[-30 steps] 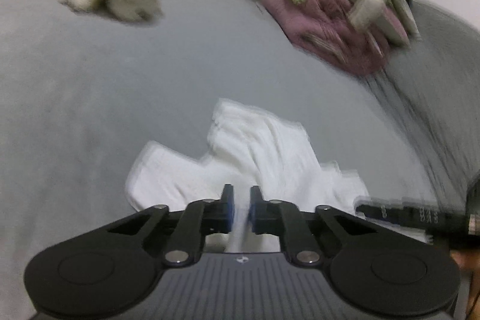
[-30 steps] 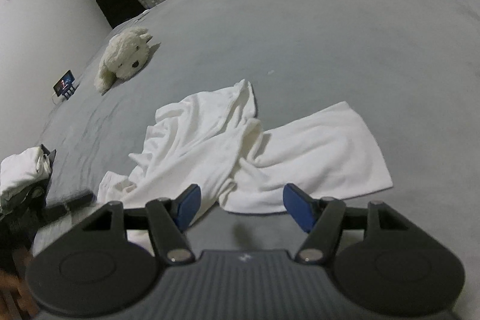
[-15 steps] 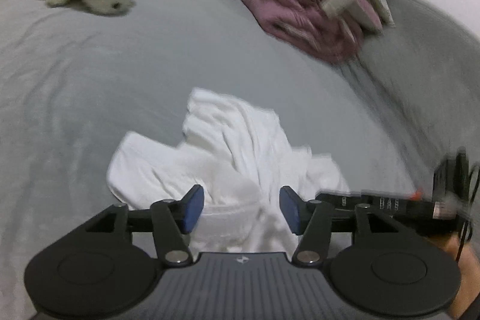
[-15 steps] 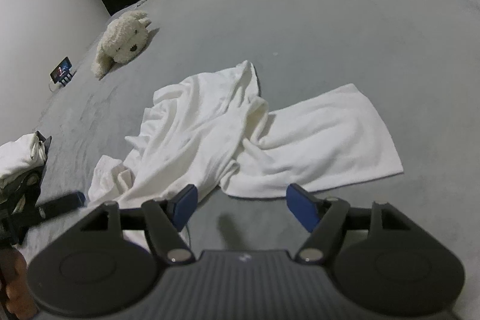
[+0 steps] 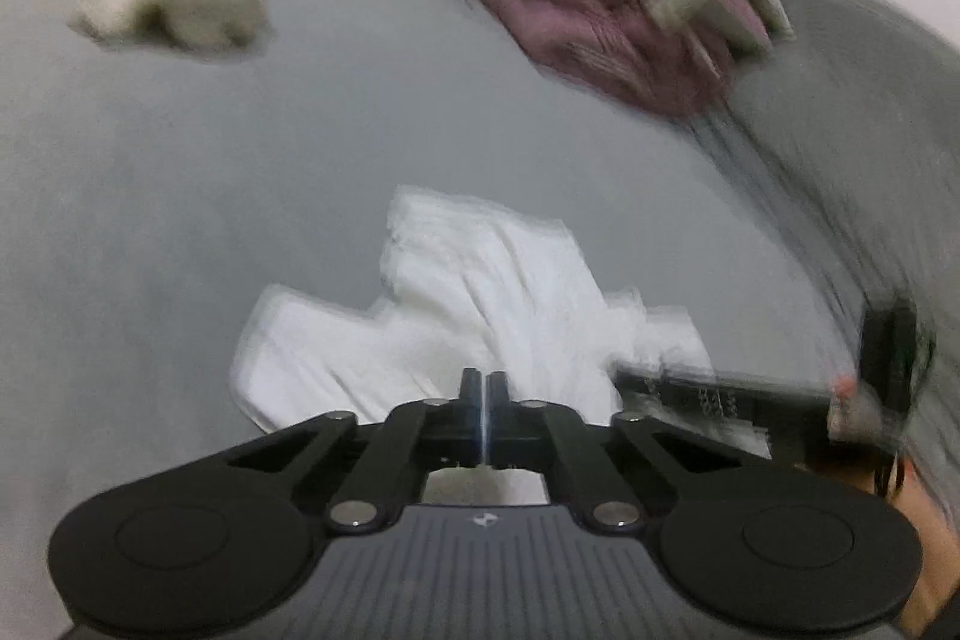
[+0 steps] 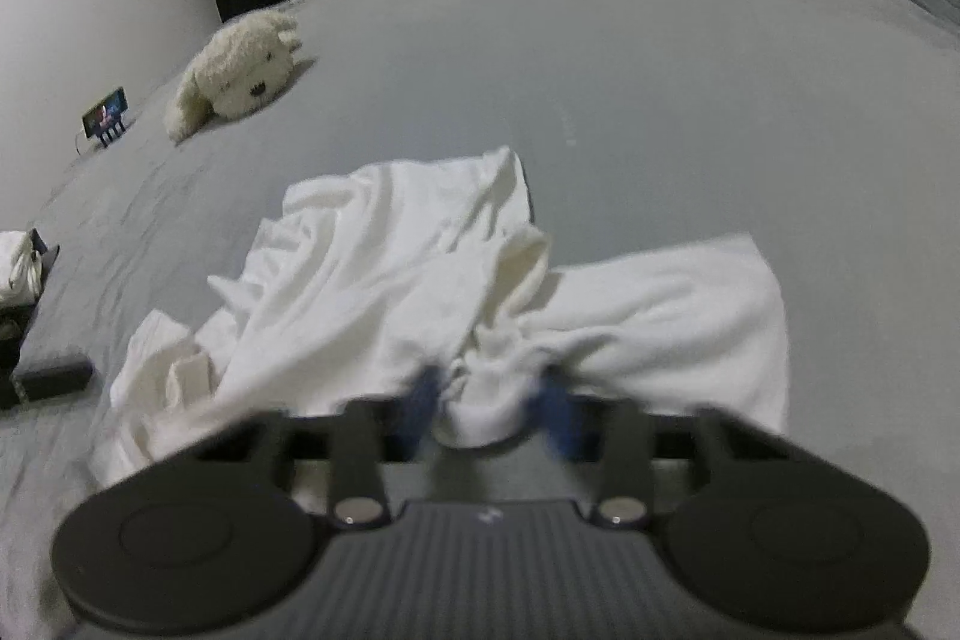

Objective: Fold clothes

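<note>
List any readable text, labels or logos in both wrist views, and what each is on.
No readable words or numbers in either view.
Left gripper body: small pale logo mark, no letters.
Right gripper body: same kind of mark, blurred.
Phone on stand: screen lit, too small to read.
Dark bar by the white garment: pale markings, too blurred.

left tool (image 5: pixel 483 382) clamped together, right tool (image 6: pixel 489 400) closing.

Grey bed (image 6: pixel 630 100), white garment (image 6: pixel 390 268), plush dog (image 6: pixel 240 70)

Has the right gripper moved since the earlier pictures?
Yes. The right gripper moved forward, away from the bare bed and onto the white garment; its fingers have just closed on a fold.
</note>
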A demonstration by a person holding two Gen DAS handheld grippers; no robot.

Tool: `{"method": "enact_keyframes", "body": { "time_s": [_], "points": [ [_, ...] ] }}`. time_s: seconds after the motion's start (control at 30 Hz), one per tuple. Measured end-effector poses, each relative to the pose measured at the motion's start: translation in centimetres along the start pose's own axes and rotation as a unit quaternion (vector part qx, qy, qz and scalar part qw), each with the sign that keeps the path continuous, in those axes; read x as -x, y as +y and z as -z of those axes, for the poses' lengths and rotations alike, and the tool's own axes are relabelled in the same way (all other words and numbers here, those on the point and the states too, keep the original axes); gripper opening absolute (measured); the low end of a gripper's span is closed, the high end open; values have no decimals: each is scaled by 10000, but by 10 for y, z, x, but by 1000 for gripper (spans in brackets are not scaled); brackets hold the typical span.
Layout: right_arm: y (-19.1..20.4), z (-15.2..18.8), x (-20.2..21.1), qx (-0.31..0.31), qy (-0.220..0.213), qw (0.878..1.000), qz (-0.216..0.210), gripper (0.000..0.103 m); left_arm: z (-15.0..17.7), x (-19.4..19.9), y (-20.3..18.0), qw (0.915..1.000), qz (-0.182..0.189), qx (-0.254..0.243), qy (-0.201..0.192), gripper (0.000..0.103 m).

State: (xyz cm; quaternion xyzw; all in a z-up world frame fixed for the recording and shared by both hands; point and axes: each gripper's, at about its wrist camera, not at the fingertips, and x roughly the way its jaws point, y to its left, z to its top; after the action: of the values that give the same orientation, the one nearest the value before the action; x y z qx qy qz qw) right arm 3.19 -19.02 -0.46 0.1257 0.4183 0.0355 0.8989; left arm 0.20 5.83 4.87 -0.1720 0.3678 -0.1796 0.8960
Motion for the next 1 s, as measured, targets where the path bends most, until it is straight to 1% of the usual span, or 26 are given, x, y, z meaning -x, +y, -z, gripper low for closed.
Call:
{"method": "enact_keyframes", "body": {
  "time_s": [0.07, 0.2, 0.3, 0.4, 0.53, 0.63, 0.7, 0.77, 0.87, 0.97, 1.0],
  "points": [
    [1, -2, 4, -87, -147, 9998, -66, 18, -14, 11, 26, 9981, -206, 480, -332, 0],
    [3, -10, 25, -82, -638, 9979, -32, 16, -21, 22, 61, 9923, -416, 1072, -460, 0],
    [-2, -20, 56, -269, -1191, 9925, -55, 16, -21, 28, 64, 9917, -416, 1088, -551, 0],
    [-9, -25, 91, -235, -1779, 9835, 233, 16, -21, 32, 64, 9920, -400, 1047, -586, 0],
    [-28, -24, 128, -370, -2290, 9705, 649, 15, -20, 32, 63, 9917, -359, 1121, -521, 0],
    [-50, -22, 151, -656, -2645, 9565, 1041, 15, -22, 33, 61, 9912, -421, 1111, -586, 0],
    [-64, -23, 162, -868, -2777, 9477, 1312, 15, -23, 34, 61, 9905, -479, 1135, -614, 0],
    [-77, -21, 166, -1021, -2700, 9461, 1466, 15, -23, 34, 63, 9902, -594, 1114, -602, 0],
    [-91, -21, 157, -1271, -2456, 9466, 1657, 15, -23, 33, 66, 9895, -763, 1084, -579, 0],
    [-104, -20, 147, -1578, -2128, 9520, 1531, 16, -22, 31, 69, 9887, -764, 1164, -547, 0],
    [-110, -20, 143, -1796, -2030, 9530, 1355, 16, -22, 31, 69, 9887, -770, 1172, -537, 0]
  ]
}}
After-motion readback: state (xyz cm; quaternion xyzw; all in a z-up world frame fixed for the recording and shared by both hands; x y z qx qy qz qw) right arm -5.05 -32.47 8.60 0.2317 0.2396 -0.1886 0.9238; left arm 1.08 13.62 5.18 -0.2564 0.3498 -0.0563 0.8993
